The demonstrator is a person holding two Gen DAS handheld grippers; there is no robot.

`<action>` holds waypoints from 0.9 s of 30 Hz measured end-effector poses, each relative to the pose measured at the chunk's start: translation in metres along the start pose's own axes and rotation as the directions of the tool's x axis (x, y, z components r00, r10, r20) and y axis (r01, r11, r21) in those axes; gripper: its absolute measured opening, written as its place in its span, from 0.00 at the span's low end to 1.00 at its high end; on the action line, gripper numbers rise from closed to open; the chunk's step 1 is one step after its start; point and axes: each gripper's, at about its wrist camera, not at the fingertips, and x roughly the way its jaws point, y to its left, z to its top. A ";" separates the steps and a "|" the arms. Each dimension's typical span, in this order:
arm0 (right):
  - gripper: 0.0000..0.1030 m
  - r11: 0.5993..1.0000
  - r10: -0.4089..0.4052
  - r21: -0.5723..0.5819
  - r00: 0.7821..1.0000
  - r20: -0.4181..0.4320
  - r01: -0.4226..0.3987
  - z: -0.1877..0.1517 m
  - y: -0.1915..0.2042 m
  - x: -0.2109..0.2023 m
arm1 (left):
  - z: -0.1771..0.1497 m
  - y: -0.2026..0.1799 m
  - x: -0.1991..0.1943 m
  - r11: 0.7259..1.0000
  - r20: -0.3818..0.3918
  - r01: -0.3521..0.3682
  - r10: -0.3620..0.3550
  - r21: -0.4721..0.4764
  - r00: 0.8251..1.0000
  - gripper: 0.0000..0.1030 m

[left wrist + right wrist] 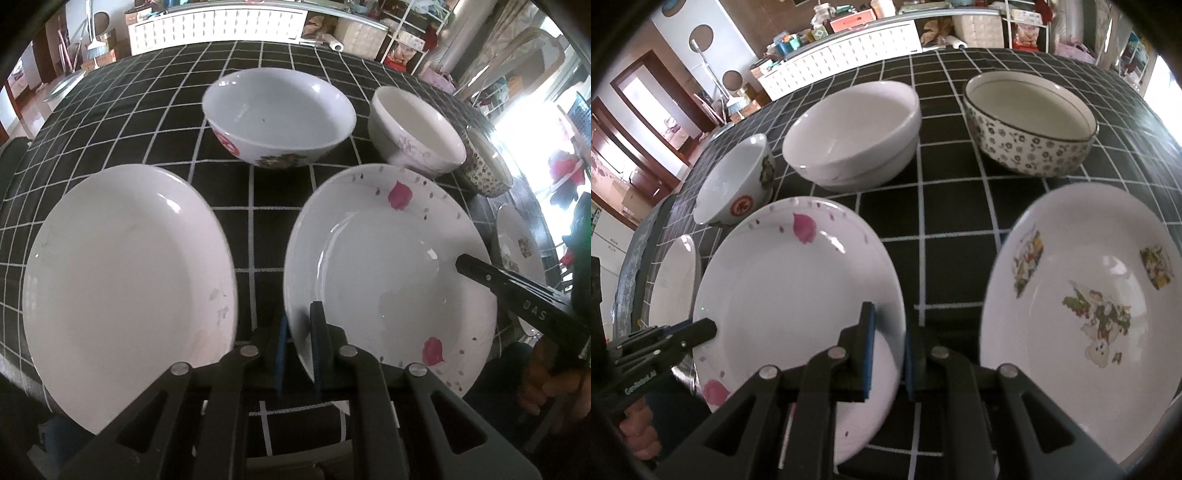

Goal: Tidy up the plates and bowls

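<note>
The bench (147, 122) is covered by a black cloth with a white grid, and all the dishes stand on it. Four plates and bowls of middle size are spread around the petal plate (388, 258), a white plate with pink petals on its rim, which sits in the middle between both hands.

In the left wrist view, a plain white plate (122, 288) lies to the left of it, apart from it. Behind are a white bowl with red mark (277, 114) and a bowl with faint flower print (413, 129), and at the far right a patterned bowl (487, 166), seen only partly. In the right wrist view, a cartoon plate (1082, 317) lies to the right of the petal plate.

The left gripper (299, 332) has its jaws clenched on the near left rim of the petal plate, one blue pad outside, one inside. The right gripper (888, 350) grasps the right rim of the same plate in the same way, with the rim between the pads. The plate seems a little tilted, perhaps raised from the cloth, but the lens distortion makes this uncertain.

A hand (554, 376) holds the right tool at the picture edge.
</note>
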 end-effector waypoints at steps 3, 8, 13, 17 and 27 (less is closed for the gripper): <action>0.17 1.000 -0.006 0.009 1.000 -0.005 0.006 0.000 -0.001 -0.002 | -0.001 -0.005 0.000 1.000 0.007 -0.026 0.026 0.013 1.000 0.09; 0.17 0.999 0.009 0.034 1.000 -0.020 -0.008 -0.006 -0.002 -0.006 | -0.004 0.001 -0.007 1.000 -0.010 -0.016 0.016 -0.003 1.000 0.09; 0.17 1.000 0.016 0.025 0.999 -0.034 -0.015 -0.014 0.010 -0.012 | -0.011 0.012 -0.029 0.999 0.026 -0.024 0.025 -0.025 0.999 0.11; 0.17 1.000 0.030 -0.005 0.999 -0.023 -0.030 -0.014 0.028 -0.021 | -0.015 0.028 -0.052 0.998 0.063 -0.035 0.038 -0.047 0.997 0.11; 0.17 0.990 0.065 -0.124 0.998 -0.025 -0.067 -0.006 0.091 -0.021 | -0.035 0.088 -0.089 0.985 0.106 -0.080 0.097 -0.156 0.990 0.11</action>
